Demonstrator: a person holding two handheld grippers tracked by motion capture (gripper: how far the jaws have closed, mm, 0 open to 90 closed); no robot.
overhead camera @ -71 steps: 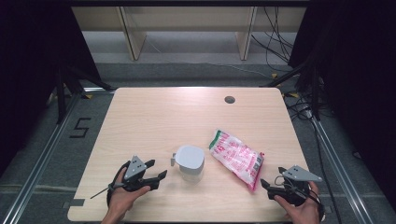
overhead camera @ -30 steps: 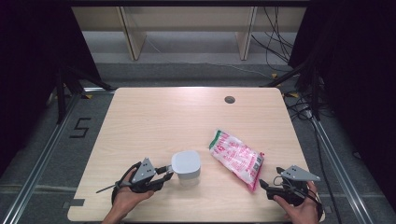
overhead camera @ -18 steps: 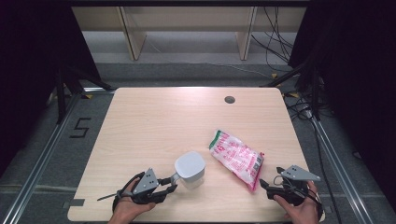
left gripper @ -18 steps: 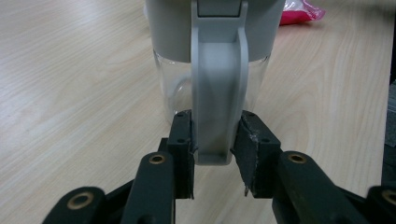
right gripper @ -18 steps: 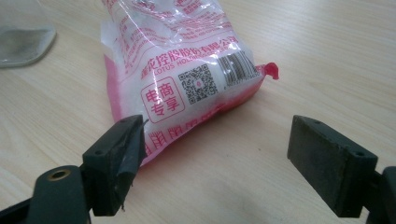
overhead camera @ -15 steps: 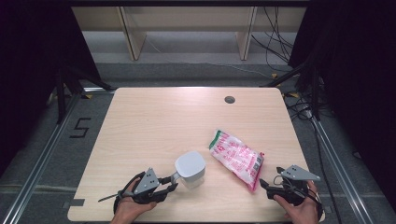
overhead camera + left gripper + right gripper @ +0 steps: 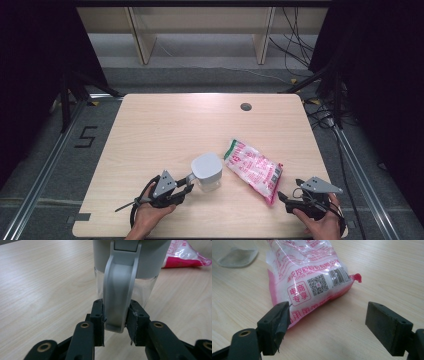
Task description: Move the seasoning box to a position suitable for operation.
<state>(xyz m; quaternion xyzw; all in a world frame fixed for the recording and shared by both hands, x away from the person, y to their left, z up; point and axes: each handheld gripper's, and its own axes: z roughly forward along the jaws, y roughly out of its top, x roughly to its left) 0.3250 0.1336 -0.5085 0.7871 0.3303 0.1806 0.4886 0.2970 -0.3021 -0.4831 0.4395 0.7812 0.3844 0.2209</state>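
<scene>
A clear jar with a grey lid [image 7: 207, 171] stands near the table's front edge, left of centre. A grey latch handle [image 7: 120, 297] hangs down its side, and my left gripper [image 7: 115, 320] is shut on that handle, both pads pressing its sides. In the high view the left gripper [image 7: 187, 183] reaches the jar from the left. A pink and white plastic bag [image 7: 253, 169] lies flat to the right of the jar. My right gripper [image 7: 327, 322] stands open just short of the bag's [image 7: 308, 275] sealed end, its left pad close to the corner. The right gripper [image 7: 286, 196] rests at the front right.
The light wooden table [image 7: 175, 125] has a small round grommet hole [image 7: 245, 106] at the back right. Wide bare room lies behind the jar and bag. Black frame legs and cables stand beyond the table's sides.
The left gripper moved right to the jar and took hold of its handle; jar and hand then shifted slightly toward the front. The right gripper and bag kept still.
</scene>
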